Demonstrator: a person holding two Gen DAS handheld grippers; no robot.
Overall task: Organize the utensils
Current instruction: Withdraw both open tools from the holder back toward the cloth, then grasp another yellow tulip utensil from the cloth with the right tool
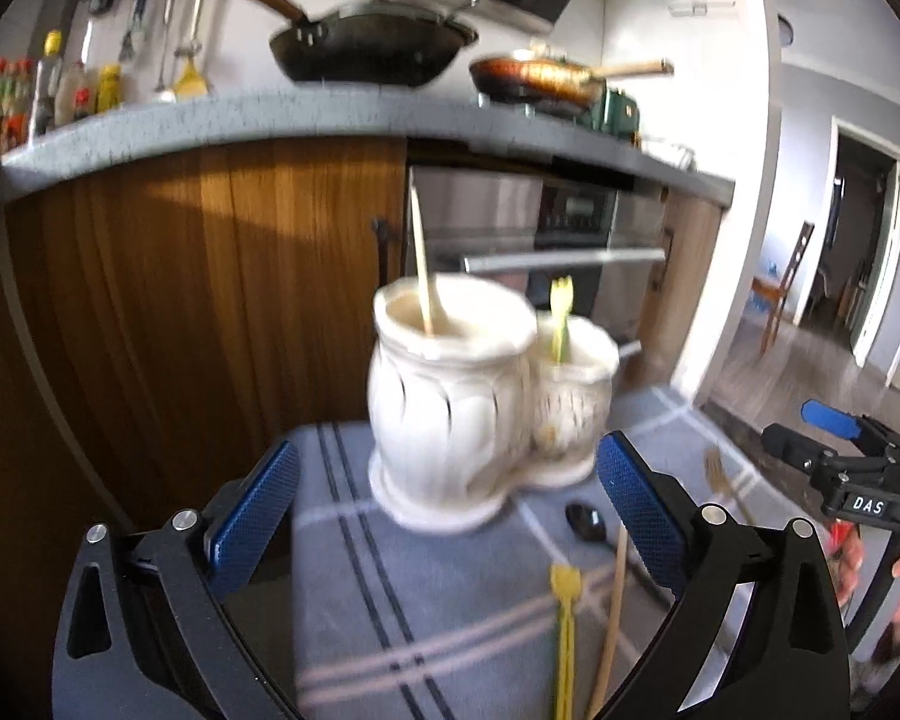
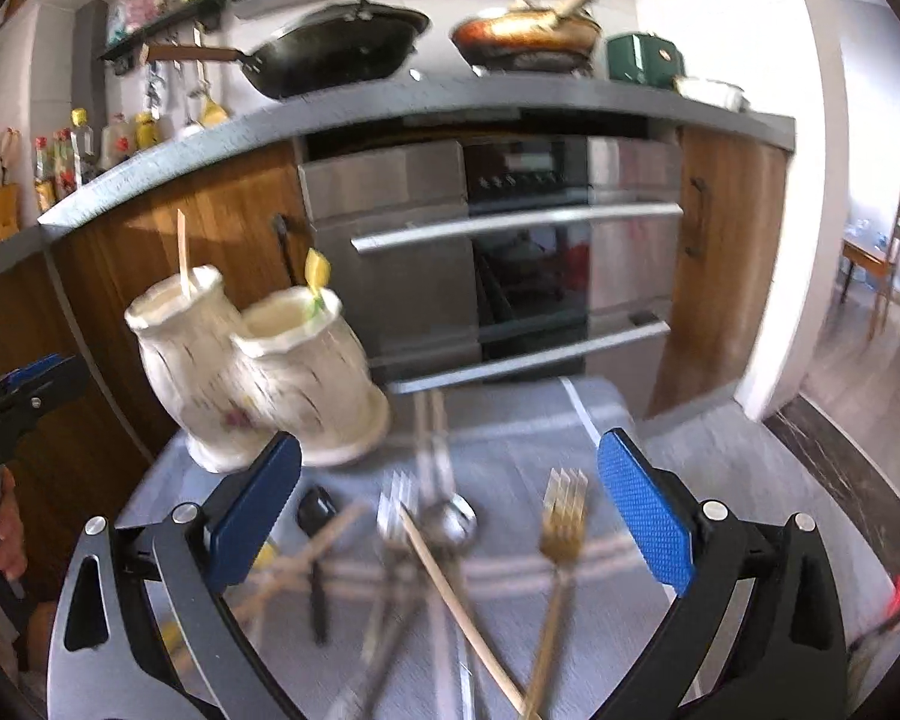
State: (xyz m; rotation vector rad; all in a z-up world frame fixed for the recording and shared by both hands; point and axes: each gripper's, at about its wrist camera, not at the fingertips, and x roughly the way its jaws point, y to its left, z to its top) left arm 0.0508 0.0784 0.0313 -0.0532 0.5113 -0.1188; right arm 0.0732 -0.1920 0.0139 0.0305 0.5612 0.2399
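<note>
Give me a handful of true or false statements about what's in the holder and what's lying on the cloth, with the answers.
1. The white ceramic holder has two compartments. True.
2. A wooden chopstick stands in the larger compartment. True.
3. The right gripper is clamped on the gold fork. False: its jaws stand wide open with nothing gripped, and the fork lies on the striped cloth.
4. The smaller compartment is empty. False: a yellow fork stands in it.
5. The left gripper holds nothing. True.
6. Every utensil is already in the holder. False: several forks, spoons and chopsticks are on the cloth.
</note>
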